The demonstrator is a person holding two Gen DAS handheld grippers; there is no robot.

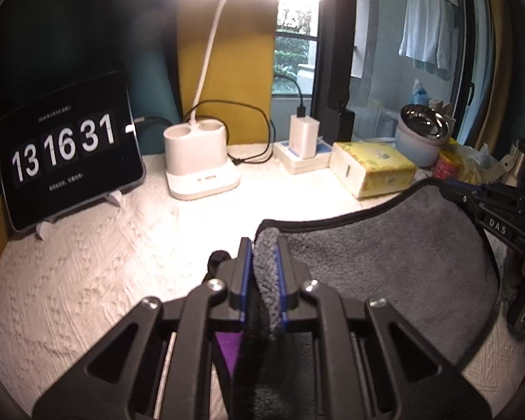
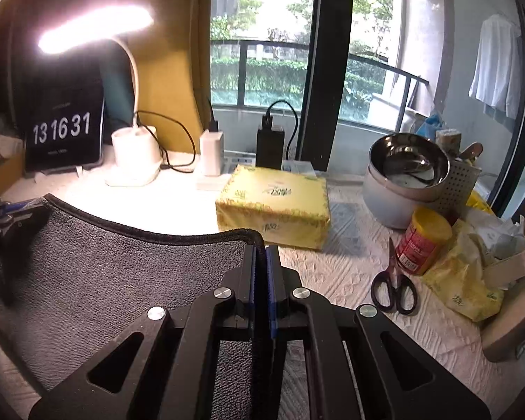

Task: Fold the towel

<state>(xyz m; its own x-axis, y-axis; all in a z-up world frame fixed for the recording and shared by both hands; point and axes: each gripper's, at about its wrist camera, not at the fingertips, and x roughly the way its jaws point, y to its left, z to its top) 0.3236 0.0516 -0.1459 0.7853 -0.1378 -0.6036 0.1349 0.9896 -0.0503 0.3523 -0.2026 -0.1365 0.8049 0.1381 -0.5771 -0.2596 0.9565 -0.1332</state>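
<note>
A grey towel with a black hem is held up over the white textured tablecloth. My left gripper is shut on its left corner, with a fold of grey cloth pinched between the blue pads. My right gripper is shut on the towel's right corner, the hem edge caught between its pads. The towel stretches between the two grippers. The right gripper shows at the right edge of the left wrist view, and the left gripper at the left edge of the right wrist view.
Behind the towel stand a tablet clock, a white lamp base, a charger and a yellow tissue pack. To the right are a steel bowl on a pot, a red-yellow can, scissors and a yellow bag.
</note>
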